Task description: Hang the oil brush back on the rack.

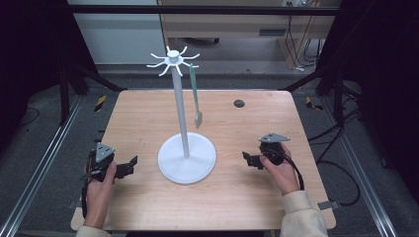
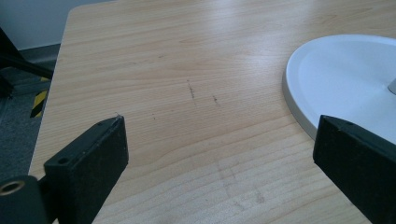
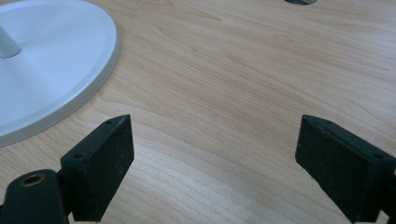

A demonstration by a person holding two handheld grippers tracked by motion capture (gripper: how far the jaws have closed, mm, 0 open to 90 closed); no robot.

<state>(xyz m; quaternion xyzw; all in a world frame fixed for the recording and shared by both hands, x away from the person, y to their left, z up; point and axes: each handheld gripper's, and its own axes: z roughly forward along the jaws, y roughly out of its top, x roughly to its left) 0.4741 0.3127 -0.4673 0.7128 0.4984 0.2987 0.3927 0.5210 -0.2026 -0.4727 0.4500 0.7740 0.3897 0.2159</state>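
white stand (image 1: 186,158) upright at the middle of the wooden table (image 1: 148,113), round base (image 2: 345,84) flat on the wood, thin pole (image 1: 180,106) rising to a crown of curved hooks (image 1: 173,59). hanging from one hook on the right side of the crown, a pale green utensil (image 1: 195,96), handle up, broader end down and clear of the table, just beside the pole.

left gripper (image 1: 129,165) held in the left hand (image 1: 101,190) near the table's front left, jaws set wide apart with bare wood between them, pointing toward the base and stopping short of its rim. in the left gripper view, left gripper (image 2: 219,154) low over the table, base edge just inside the right jaw, not touched.

right gripper (image 1: 248,159) held in the right hand (image 1: 281,170) at the front right, jaws likewise spread wide and gripping nothing, aimed at the base from the opposite side. in the right gripper view, right gripper (image 3: 215,149) over bare wood, base (image 3: 51,60) off to the upper left, apart from the left jaw.

stand midway between the two grippers, each near the base yet clear of it; utensil well above and behind both. small dark round hole (image 1: 239,103) in the tabletop toward the far right.
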